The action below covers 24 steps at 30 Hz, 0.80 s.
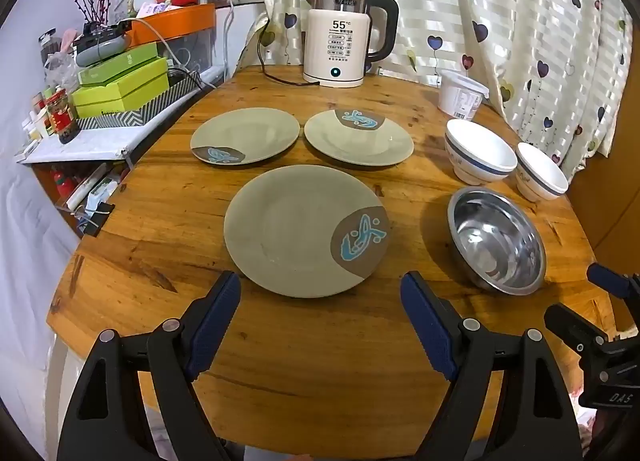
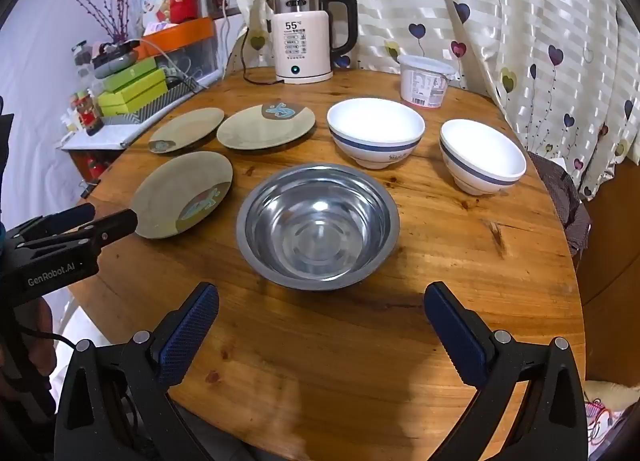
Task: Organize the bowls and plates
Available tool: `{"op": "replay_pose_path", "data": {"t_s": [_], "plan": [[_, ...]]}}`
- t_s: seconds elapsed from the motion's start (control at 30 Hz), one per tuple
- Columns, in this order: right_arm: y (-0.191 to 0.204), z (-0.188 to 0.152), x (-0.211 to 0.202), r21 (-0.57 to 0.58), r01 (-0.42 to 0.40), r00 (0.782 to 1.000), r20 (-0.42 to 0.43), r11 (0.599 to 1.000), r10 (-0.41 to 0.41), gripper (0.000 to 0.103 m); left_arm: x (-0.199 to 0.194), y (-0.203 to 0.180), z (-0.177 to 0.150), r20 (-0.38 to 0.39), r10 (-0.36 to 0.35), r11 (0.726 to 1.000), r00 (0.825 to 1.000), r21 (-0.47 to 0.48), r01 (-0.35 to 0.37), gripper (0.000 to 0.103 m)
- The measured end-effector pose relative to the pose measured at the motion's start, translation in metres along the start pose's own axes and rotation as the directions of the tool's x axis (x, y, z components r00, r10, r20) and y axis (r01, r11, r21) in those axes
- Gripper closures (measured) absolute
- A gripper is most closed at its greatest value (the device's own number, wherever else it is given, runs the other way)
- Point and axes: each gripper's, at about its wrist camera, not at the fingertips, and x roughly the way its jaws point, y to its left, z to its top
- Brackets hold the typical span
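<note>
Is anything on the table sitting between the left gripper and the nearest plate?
Nothing visible. The left gripper has open jaws just short of the nearest plate, with only bare table between. The steel bowl sits off to the side.

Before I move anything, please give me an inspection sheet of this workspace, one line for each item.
Surface: round wooden table, bare at the near edge.
Job's things: three plates, all apart; steel bowl and two white bowls, unstacked.
Clutter: kettle and plastic tub at the back.
Grippers: left gripper and right gripper open, holding nothing.
Cables: kettle cord lies on the table.
Surroundings: heart curtain; crowded side shelf.
</note>
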Motion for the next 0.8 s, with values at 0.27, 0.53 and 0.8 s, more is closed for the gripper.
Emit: {"op": "replay_pose_path", "data": {"t_s": [0.27, 0.53, 0.8], "plan": [[0.000, 0.001, 0.000, 0.002, -0.004, 1.000, 0.003, 1.000, 0.004, 0.000, 0.003, -0.005, -0.005, -0.015, 0.020, 0.999, 1.000, 0.038, -0.020, 0.021], [-0.001, 0.001, 0.000, 0.005, -0.001, 1.000, -0.001, 1.000, 0.001, 0.000, 0.006, -0.001, -0.005, -0.056, -0.005, 1.000, 0.998, 0.027, 0.007, 0.021], [-0.003, 0.002, 0.001, 0.010, -0.001, 1.000, 0.002, 1.000, 0.001, 0.000, 0.012, 0.007, -0.007, -0.085, -0.017, 1.000, 0.996, -0.010, 0.016, 0.021]]}}
